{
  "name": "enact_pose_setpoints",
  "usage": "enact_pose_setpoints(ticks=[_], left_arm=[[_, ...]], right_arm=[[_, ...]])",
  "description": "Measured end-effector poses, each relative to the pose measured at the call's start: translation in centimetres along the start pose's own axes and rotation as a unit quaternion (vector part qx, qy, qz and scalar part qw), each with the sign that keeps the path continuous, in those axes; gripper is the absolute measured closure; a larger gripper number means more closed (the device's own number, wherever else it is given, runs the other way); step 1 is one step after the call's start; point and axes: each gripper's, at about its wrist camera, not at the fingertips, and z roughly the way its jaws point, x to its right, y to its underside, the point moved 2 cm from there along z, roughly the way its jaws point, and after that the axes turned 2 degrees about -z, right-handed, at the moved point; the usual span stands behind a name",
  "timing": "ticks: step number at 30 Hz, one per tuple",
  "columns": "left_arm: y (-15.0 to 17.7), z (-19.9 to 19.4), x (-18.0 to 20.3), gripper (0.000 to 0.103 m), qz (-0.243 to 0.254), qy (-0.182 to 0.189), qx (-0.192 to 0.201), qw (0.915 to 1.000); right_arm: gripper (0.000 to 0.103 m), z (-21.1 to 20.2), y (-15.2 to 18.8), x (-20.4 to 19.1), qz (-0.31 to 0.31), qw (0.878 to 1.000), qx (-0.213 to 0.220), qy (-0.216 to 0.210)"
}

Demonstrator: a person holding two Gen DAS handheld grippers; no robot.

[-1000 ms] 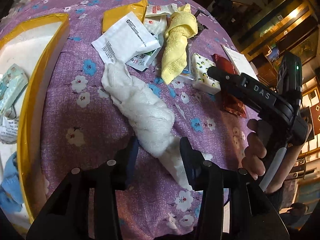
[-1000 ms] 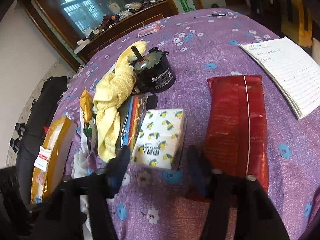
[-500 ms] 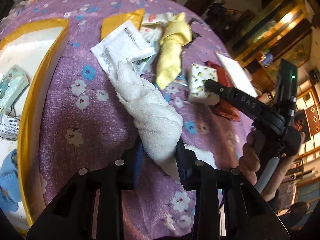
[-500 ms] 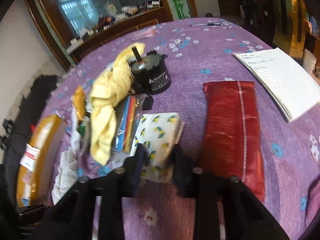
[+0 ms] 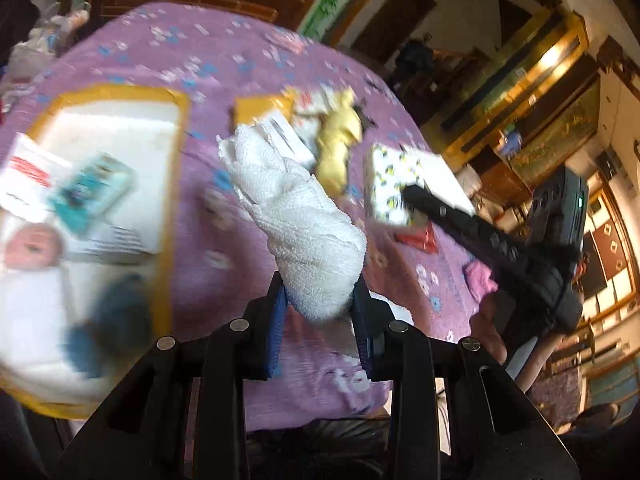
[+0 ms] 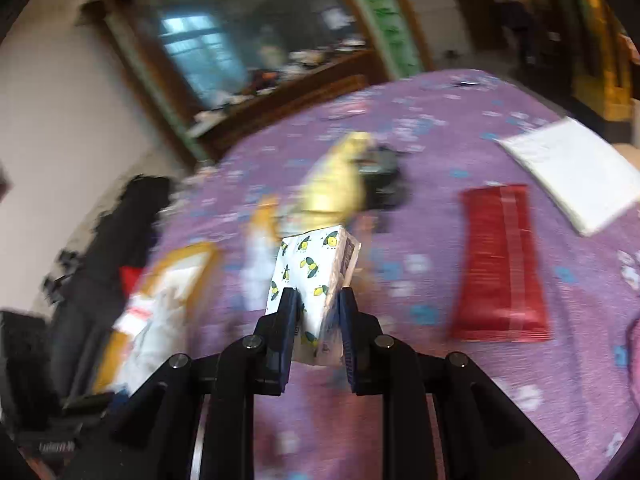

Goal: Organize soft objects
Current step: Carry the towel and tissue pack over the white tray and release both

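The left tongs (image 5: 320, 312) are clamped on a white towel (image 5: 298, 220), the right tongs (image 6: 318, 312) on a tissue pack (image 6: 316, 276); both are held above the table (image 6: 420, 380). Both are judged light and soft, best gripped mid-bulk.

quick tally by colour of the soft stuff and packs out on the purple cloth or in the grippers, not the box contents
white: 1, the white towel held in the left gripper
yellow: 1, the yellow cloth lying on the table
lemon-print: 1, the tissue pack held in the right gripper
red: 1, the red pouch lying flat
total: 4
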Motion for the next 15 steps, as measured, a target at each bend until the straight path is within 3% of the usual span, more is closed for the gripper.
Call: enact_pose_setpoints(ticks=[2,8,15], left_arm=[[-0.6,-1.8,-1.1,0.073,-0.003,-0.007,0.013,0.9999],[-2.7,-5.3,-5.2,0.073,0.006,-0.057,0.045,0.9974],[-5.9,-4.2,-10.6,0.073,-0.005,-0.087,0.033,0.9957]], right_arm=[[0.083,1.1,0.1,-2.2,-0.012,0.999,-0.020,-0.038],[0.083,5.3,0.0,-8.2,-0.067,0.993,-0.055,-0.074],[0.083,11.2,-1.0,-13.0,-0.104,0.988,-0.080,-0.075]])
